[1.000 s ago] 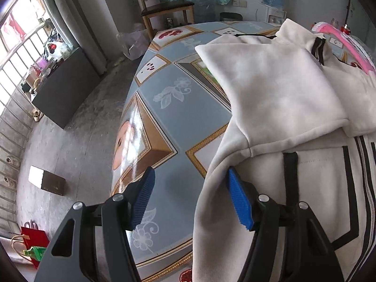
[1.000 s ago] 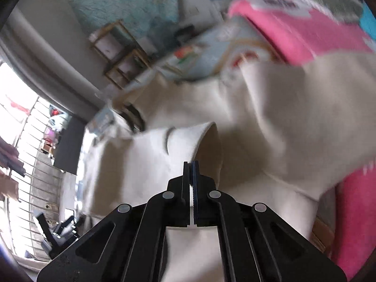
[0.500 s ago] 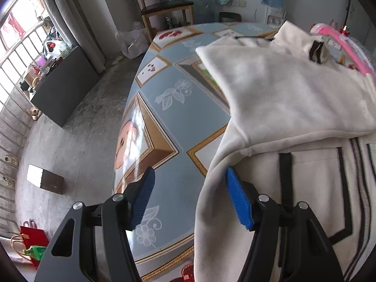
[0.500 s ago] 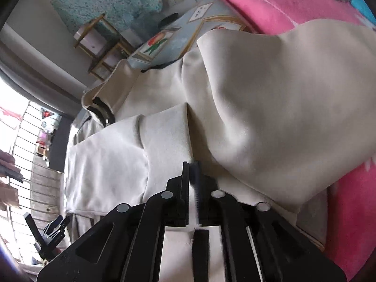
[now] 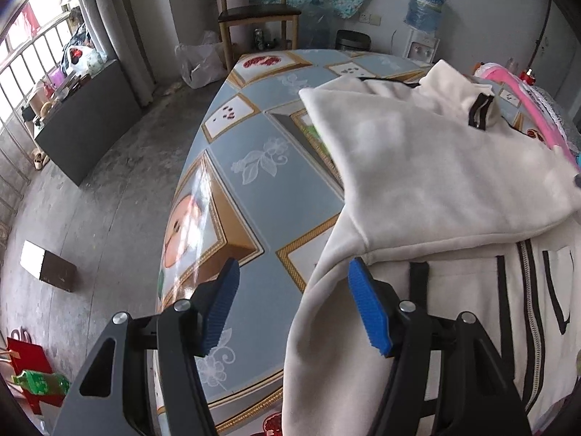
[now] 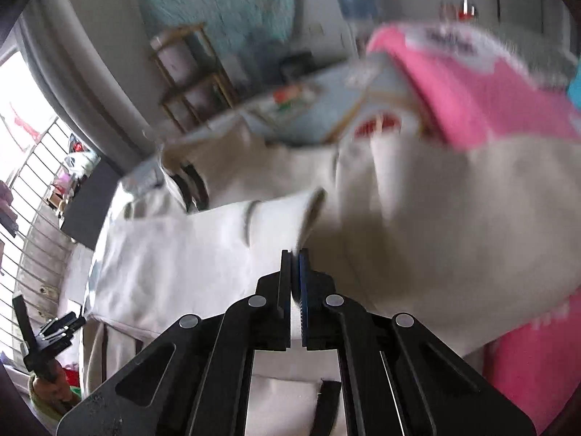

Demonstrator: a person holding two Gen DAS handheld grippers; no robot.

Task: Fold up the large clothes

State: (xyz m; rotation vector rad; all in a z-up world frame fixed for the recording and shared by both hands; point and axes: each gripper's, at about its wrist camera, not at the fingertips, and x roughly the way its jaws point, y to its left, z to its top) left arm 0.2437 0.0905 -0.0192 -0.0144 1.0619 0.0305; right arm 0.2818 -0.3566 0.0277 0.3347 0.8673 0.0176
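A cream zip jacket with black trim (image 5: 435, 167) lies on the patterned blue table (image 5: 276, 189), one panel folded over its front. My left gripper (image 5: 293, 272) hangs open over the table's near edge. Its right blue pad (image 5: 366, 309) is at the jacket's left side seam, and nothing is between the pads. My right gripper (image 6: 295, 254) is closing, with a white fold of the jacket (image 6: 435, 210) pinched between its pads. The picture there is blurred by motion. The folded sleeve (image 6: 181, 254) stretches away to the left.
A pink blanket (image 6: 472, 91) lies on the far right of the table, also in the left wrist view (image 5: 523, 87). Beyond the table stand a wooden chair (image 5: 254, 14) and a water bottle (image 5: 425, 3). On the floor at left are a dark cabinet (image 5: 87, 120) and a small box (image 5: 47, 269).
My right gripper has lifted and rolled while staying on the cream fabric, and the folded panel has shifted to the right across the jacket. My left gripper has hardly moved.
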